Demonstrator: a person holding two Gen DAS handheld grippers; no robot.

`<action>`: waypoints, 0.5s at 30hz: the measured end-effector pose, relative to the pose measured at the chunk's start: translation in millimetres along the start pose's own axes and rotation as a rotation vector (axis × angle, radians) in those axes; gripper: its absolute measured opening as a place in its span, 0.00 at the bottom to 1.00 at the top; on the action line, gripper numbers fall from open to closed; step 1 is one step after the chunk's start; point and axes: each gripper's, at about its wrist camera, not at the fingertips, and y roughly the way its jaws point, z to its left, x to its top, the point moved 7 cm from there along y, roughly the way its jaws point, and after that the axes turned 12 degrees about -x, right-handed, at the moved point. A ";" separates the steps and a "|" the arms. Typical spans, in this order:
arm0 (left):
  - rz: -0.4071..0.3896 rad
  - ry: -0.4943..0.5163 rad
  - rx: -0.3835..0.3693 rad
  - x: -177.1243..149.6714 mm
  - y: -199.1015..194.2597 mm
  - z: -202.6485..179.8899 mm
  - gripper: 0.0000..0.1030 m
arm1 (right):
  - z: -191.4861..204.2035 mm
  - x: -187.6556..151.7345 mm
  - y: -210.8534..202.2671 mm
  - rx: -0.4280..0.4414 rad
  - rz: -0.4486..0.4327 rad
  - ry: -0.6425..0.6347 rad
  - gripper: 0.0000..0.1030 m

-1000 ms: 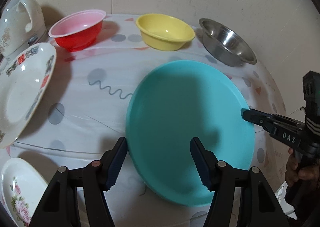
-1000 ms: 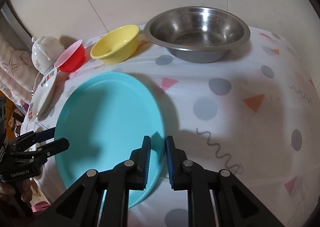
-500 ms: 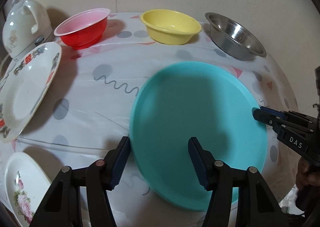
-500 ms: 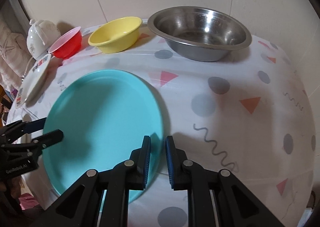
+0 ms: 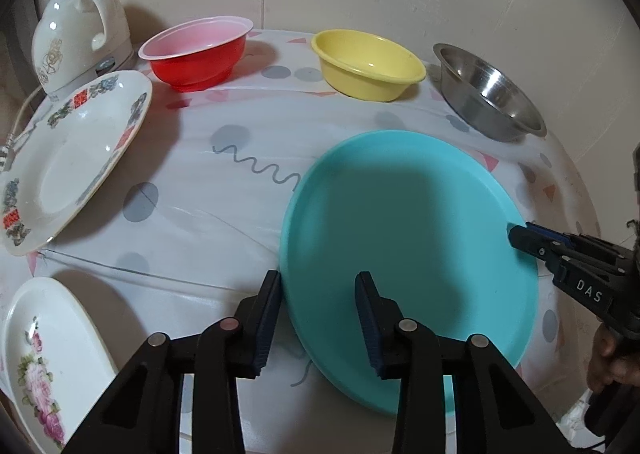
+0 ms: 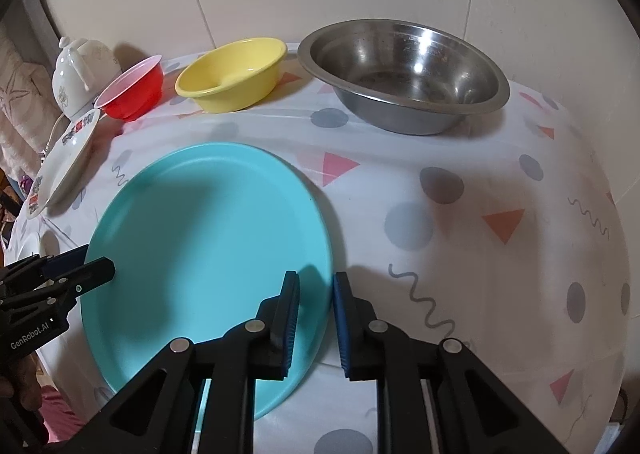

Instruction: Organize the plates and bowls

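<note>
A large teal plate lies on the patterned tablecloth; it also shows in the right wrist view. My left gripper is open, its fingers straddling the plate's near left rim. My right gripper is partly open, its fingers on either side of the plate's right rim without pinching it. Along the back stand a red bowl, a yellow bowl and a steel bowl.
A white patterned plate lies at the left, a white floral plate at the near left. A white kettle stands at the back left corner. The wall runs close behind the bowls.
My right gripper has opened from nearly shut on the plate's rim. My left gripper has narrowed slightly. Both views have pulled back a little; the plate has stayed on the table.
</note>
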 end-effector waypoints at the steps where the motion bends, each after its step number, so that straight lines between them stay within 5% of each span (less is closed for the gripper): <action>1: 0.002 0.011 0.009 -1.1 -0.2 -2.3 0.37 | 0.2 0.1 -0.1 -0.001 -0.002 0.000 0.17; 15: -0.001 0.035 -0.023 -5.2 -16.1 2.7 0.45 | -5.6 -7.3 -5.7 -0.067 0.040 0.080 0.30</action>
